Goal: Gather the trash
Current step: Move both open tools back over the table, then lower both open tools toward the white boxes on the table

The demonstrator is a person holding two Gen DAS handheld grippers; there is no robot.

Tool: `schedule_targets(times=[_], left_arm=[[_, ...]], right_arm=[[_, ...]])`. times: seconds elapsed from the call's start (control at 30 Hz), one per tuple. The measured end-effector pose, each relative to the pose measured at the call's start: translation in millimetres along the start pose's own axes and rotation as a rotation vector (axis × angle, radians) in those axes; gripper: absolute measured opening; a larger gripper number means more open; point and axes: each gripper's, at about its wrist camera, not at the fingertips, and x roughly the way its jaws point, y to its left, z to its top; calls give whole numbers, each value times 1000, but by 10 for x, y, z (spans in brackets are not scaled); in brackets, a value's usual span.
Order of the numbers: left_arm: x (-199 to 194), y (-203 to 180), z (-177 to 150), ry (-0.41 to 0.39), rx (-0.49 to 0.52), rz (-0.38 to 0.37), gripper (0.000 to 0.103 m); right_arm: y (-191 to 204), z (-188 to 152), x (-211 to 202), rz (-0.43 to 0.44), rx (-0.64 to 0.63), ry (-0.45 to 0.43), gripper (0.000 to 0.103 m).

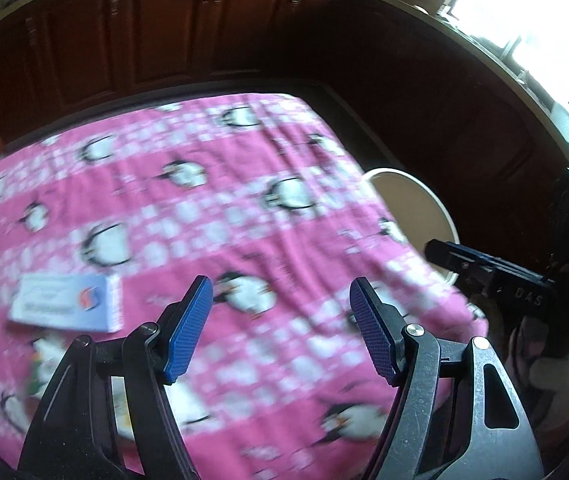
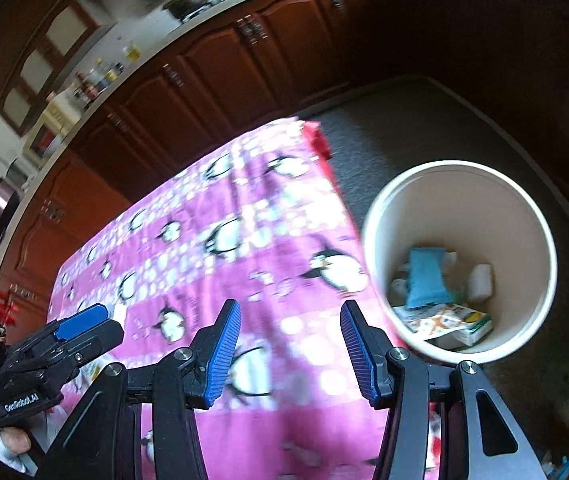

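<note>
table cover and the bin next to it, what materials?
Table cover: looks like soft printed fabric, pink with penguins; it creases and drapes over the edge. Bin: probably smooth cream plastic with a rolled rim and faint sheen; coated metal is possible.

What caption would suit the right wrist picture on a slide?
Open right claw above a penguin tablecloth, beside a cream bin holding trash.
</note>
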Motion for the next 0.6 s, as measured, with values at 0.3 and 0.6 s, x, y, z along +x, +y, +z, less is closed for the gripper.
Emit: schedule_targets(times=[0.3, 0.6], left_arm=[[-489, 1066, -382, -2, -170, 122, 70], [-423, 2044, -629, 68, -329, 326, 70]], right_arm=[[657, -178, 346, 102, -135, 105, 50], [1045, -277, 580, 137, -219, 167, 50]])
